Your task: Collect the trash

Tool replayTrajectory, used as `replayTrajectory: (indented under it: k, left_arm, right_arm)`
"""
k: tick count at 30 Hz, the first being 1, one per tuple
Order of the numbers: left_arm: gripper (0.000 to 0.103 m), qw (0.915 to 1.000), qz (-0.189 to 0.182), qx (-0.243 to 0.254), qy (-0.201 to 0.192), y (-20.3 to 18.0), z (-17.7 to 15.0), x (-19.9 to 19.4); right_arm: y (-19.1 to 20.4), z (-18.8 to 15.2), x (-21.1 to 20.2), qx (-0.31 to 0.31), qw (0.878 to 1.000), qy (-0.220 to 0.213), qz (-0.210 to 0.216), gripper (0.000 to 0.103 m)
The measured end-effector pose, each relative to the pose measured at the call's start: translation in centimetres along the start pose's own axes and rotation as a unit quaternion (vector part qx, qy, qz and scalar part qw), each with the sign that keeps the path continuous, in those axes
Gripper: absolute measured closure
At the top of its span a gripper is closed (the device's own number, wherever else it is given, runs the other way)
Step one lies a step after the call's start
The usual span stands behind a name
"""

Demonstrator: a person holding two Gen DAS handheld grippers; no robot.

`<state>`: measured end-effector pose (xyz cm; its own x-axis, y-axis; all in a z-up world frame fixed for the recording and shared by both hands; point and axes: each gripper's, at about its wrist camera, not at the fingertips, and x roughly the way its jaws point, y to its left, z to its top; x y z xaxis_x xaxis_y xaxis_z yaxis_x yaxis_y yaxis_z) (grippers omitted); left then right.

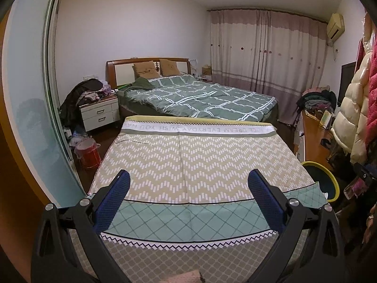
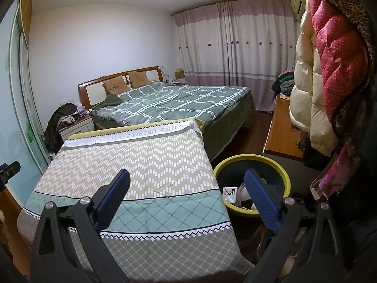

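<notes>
My left gripper (image 1: 189,179) is open over a table draped in a zigzag-patterned cloth (image 1: 200,155), with nothing between its blue fingers. My right gripper (image 2: 187,176) is open too and holds nothing. Its left finger is over the cloth (image 2: 141,165), and its right finger (image 2: 259,195) is over the mouth of a yellow-rimmed dark trash bin (image 2: 235,159). Inside the bin lie a white carton (image 2: 229,193) and other pale scraps. In the left wrist view the bin (image 1: 314,164) stands off the table's right edge.
A bed with a green checked quilt (image 1: 200,99) stands beyond the table. To its left are a white nightstand (image 1: 100,114) piled with clothes and a red bucket (image 1: 89,156). On the right are a wooden desk (image 2: 280,132) and hanging coats (image 2: 329,70).
</notes>
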<state>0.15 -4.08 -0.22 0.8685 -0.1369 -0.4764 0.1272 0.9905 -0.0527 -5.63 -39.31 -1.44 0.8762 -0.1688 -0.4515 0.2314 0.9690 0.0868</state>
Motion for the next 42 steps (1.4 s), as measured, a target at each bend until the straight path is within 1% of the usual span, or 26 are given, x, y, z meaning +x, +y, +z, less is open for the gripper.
replayTrajectory:
  k: [7,14,34,42]
  left_arm:
    - [0.005,1.0,0.001,0.002,0.009,-0.09,0.0,0.55]
    - [0.005,0.9999,0.003,0.009,0.006,-0.41,0.03,0.38]
    - [0.005,0.9999,0.005,0.008,0.008,-0.26,0.02,0.32]
    - [0.005,0.9998,-0.003,0.012,0.014,-0.34,0.06,0.53]
  right_arm:
    - [0.02,0.12,0.25,-0.001,1.0,0.0,-0.003,0.01]
    - [-0.05,0.2,0.3,0.0,1.0,-0.004,-0.005,0.01]
    - [0.0,0.23,0.21,0.002,1.0,-0.003,-0.003,0.01]
    - [0.12,0.21,0.23,0.002,1.0,-0.002,-0.003,0.01]
